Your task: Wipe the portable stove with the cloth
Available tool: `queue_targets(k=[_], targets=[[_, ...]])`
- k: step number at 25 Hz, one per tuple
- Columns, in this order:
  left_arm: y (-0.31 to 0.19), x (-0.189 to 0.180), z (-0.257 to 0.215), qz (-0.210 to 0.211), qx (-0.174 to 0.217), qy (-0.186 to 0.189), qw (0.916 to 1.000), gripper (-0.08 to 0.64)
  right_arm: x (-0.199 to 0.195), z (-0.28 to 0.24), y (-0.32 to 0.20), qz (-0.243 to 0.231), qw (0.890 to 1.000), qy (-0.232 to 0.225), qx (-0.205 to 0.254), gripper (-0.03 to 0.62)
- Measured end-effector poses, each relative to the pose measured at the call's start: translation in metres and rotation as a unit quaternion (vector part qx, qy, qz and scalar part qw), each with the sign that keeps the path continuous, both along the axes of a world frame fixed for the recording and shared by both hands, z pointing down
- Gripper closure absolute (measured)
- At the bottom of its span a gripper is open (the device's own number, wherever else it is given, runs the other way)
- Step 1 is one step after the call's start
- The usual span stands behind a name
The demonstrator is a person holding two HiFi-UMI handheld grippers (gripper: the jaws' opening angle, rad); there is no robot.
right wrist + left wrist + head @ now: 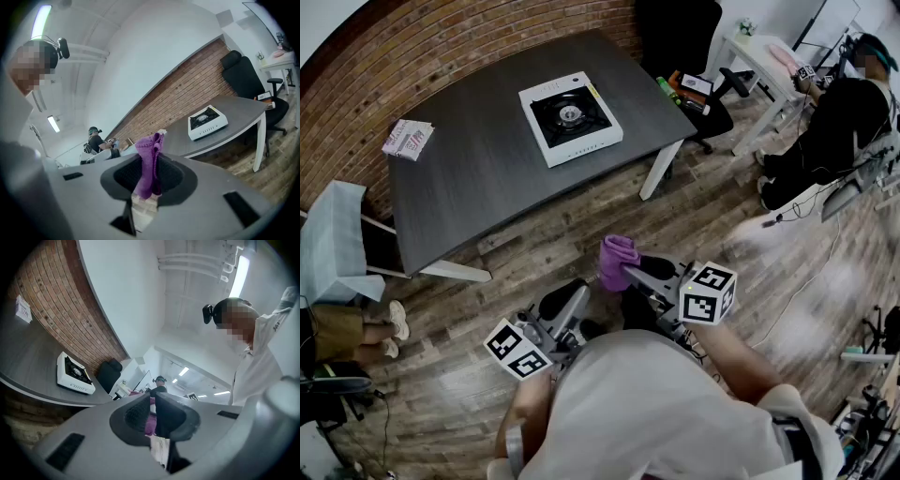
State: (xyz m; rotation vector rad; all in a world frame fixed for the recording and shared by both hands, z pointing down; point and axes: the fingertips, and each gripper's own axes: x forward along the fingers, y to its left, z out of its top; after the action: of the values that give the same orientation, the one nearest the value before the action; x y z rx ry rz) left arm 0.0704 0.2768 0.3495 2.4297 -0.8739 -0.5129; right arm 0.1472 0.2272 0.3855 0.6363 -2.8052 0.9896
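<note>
The white portable stove (570,117) with its black burner sits on the dark grey table (487,178), well ahead of both grippers. My right gripper (630,273) is over the wooden floor in front of the table, shut on a purple cloth (617,259). In the right gripper view the cloth (150,161) stands up bunched between the jaws of the right gripper (149,174), and the stove (207,122) is far off at the right. My left gripper (566,299) is beside it, shut and holding nothing. From the left gripper (152,405) the stove (74,374) shows at the left.
A small packet (408,139) lies at the table's far left corner. A black office chair (680,42) and a white desk (764,56) stand beyond the table's right end, with a seated person (834,122) there. A white chair (333,244) is at the left.
</note>
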Motion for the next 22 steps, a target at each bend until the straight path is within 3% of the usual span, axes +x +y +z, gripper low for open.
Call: queue_targets(k=[22], targets=[[-0.005,-0.007,0.005,-0.009,-0.01,0.009,0.9999,0.518,0.014,-0.004,-0.019,0.041,0.999,0.012,0.017,0.499]])
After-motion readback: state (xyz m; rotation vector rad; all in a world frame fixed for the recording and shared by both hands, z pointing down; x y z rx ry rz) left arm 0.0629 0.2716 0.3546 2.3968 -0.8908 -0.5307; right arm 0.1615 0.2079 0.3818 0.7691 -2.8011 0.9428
